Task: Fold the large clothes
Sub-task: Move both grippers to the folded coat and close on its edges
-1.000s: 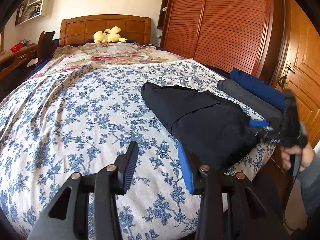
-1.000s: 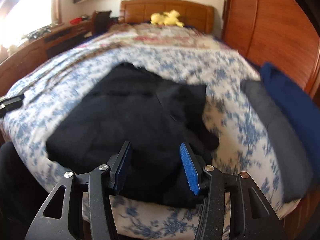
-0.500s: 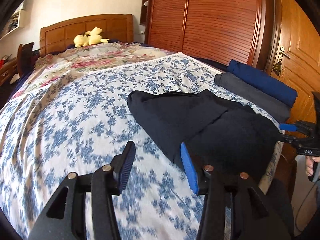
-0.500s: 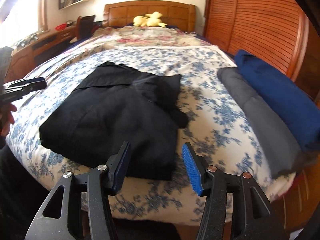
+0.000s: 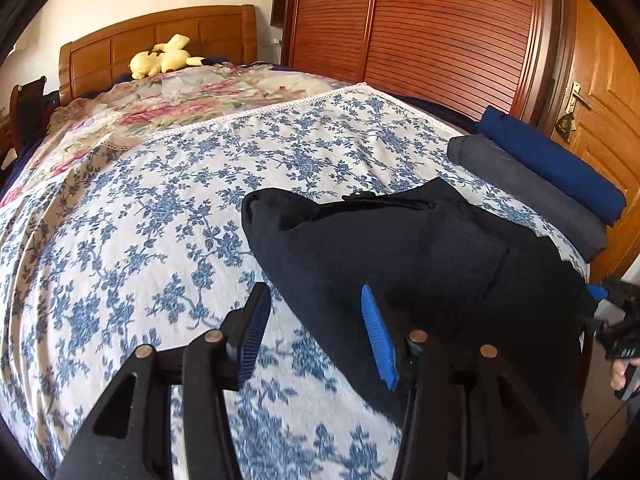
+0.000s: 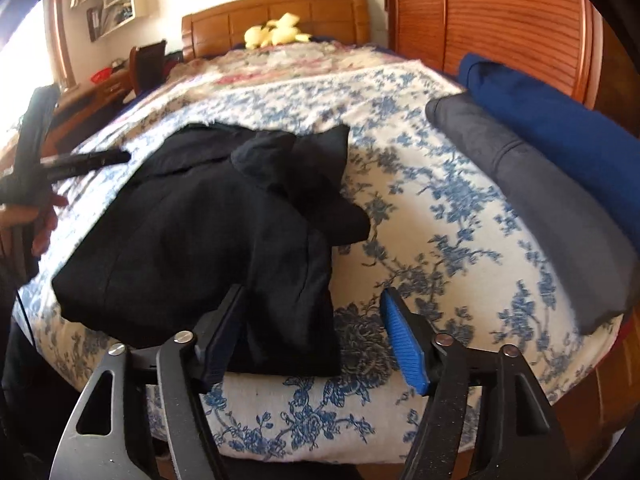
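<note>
Three folded garments lie on the bed (image 5: 132, 216) in the left wrist view: a black garment (image 5: 400, 256) near the front edge, then a grey one (image 5: 532, 188) and a blue one (image 5: 552, 160) at the far right. One left gripper (image 5: 312, 328) hovers with jaws apart, nothing between them.

One right gripper (image 6: 310, 332) in its own view has been widening its jaws, empty, over the black garment's near corner; its far folds blur together.
</note>
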A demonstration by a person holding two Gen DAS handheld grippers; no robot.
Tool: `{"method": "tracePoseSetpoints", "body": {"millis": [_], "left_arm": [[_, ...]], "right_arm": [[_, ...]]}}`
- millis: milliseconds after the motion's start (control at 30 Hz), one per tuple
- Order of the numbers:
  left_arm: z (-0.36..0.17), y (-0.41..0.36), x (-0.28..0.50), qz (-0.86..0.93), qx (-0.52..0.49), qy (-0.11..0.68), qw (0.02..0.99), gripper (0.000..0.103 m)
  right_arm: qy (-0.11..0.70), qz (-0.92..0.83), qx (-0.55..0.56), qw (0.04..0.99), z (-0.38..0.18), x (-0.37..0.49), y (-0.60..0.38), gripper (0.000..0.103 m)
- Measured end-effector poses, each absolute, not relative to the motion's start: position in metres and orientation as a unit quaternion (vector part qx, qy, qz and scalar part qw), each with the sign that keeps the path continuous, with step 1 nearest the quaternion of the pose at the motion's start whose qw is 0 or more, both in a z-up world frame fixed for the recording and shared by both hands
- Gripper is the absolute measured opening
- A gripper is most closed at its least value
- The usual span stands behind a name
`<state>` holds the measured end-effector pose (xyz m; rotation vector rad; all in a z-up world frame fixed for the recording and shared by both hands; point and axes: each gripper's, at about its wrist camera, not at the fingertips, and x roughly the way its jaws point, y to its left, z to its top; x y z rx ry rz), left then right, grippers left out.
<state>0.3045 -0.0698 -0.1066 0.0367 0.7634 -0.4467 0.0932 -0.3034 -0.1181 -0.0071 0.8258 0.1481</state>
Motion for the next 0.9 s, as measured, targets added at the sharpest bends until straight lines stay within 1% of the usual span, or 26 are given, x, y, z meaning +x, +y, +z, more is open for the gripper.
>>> {"method": "tracePoseSetpoints", "body": {"millis": [200,367,567,700,767,867,900], "left_arm": [[-0.117,-0.080,0.336,-0.202,0.036,0.381,0.901,0.046],[-0.124,-0.083,0.360,-0.192,0.042,0.386,0.902,0.046],[-0.133,-0.082,0.379,-0.183,0.042,0.394,0.900,0.056],[-0.141,-0.086,0.386,-0.190,0.042,0.402,0.895,0.056],[-0.146,-0.086,0.388,-0.193,0.036,0.409,0.891,0.056],[-0.150,-0.083,0.392,-0.196,0.011,0.424,0.884,0.056],[-0.150,-0.082,0.393,-0.197,0.006,0.425,0.883,0.056]], "right_arm": [[0.413,0.082,0.040,0.906,-0.134,0.098,-0.309,0.074],[0.419,0.094,0.045,0.902,-0.136,0.099,-0.307,0.074],[0.422,0.109,0.061,0.898,-0.138,0.101,-0.307,0.073],[0.426,0.122,0.062,0.894,-0.142,0.104,-0.305,0.070],[0.429,0.130,0.067,0.891,-0.142,0.107,-0.304,0.066],[0.434,0.147,0.067,0.886,-0.142,0.110,-0.299,0.052],[0.433,0.151,0.065,0.886,-0.141,0.110,-0.297,0.046]]}}
